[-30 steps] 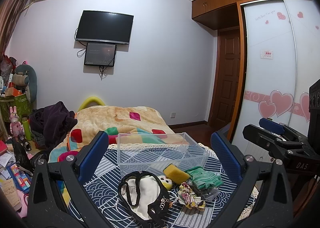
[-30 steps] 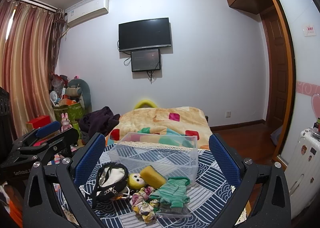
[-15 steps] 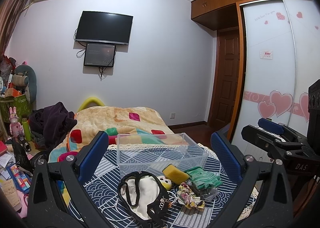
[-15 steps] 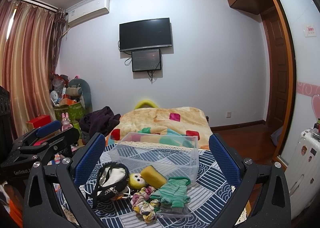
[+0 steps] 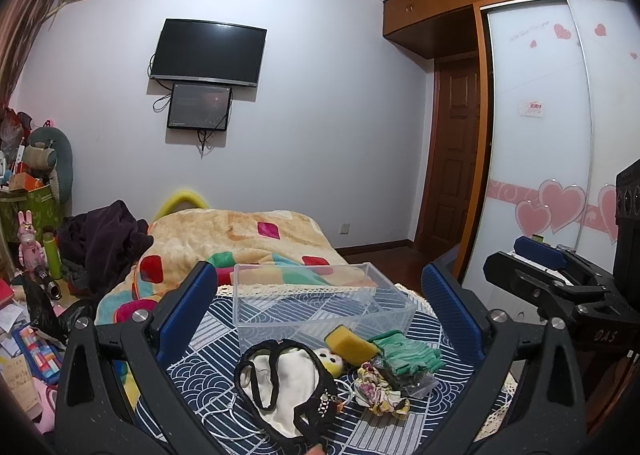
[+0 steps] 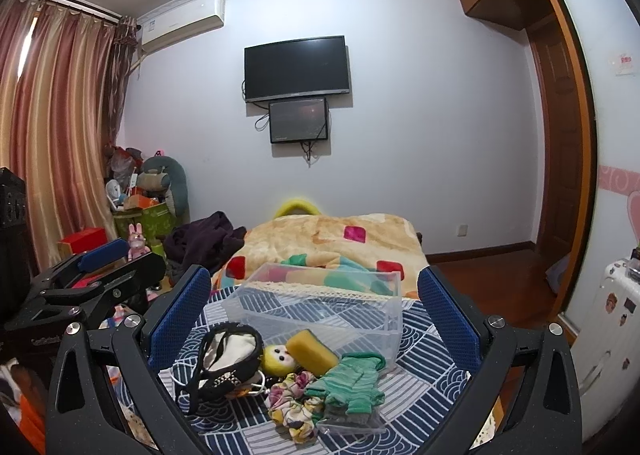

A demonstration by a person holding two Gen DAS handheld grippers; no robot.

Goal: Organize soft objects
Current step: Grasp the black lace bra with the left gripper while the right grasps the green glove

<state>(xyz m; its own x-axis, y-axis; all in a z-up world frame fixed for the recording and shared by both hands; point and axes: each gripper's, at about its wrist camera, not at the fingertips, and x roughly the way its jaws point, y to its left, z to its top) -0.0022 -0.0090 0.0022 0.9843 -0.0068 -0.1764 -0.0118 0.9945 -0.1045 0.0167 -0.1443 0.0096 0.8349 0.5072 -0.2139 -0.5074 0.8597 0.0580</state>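
Cloth: navy and white patterned tablecloth [image 5: 208, 351] with a lace edge is covering the small table — everything soft is sitting on it.
Bin: clear plastic box [image 5: 320, 303] is standing at the far side of the cloth, nothing visible inside it.
Soft pile: black-trimmed cream pouch [image 5: 288, 383], yellow doll head [image 6: 278, 357], yellow sponge [image 6: 312, 347], green knit glove [image 6: 352, 383] and floral scrunchie [image 6: 294, 403] are lying clustered just in front of the box; the sponge is touching its near wall.
Left gripper [image 5: 320, 291]: hovering above the pile with its blue pads spread wide, gripping nothing.
Right gripper [image 6: 314, 291]: hanging likewise over the cloth, jaws wide apart, nothing between them.
Bed: orange blanket [image 5: 240, 239] with coloured squares is lying beyond the table, a dark garment [image 5: 104, 243] heaped at its left.
Wall: black television [image 6: 296, 69] is hanging over a smaller screen [image 6: 298, 120] — an air conditioner [image 6: 184, 21] is sitting high to the left, beside striped curtains [image 6: 52, 127].
Right side: wardrobe doors [image 5: 560, 127] with pink hearts are standing next to a brown door [image 5: 452, 159].
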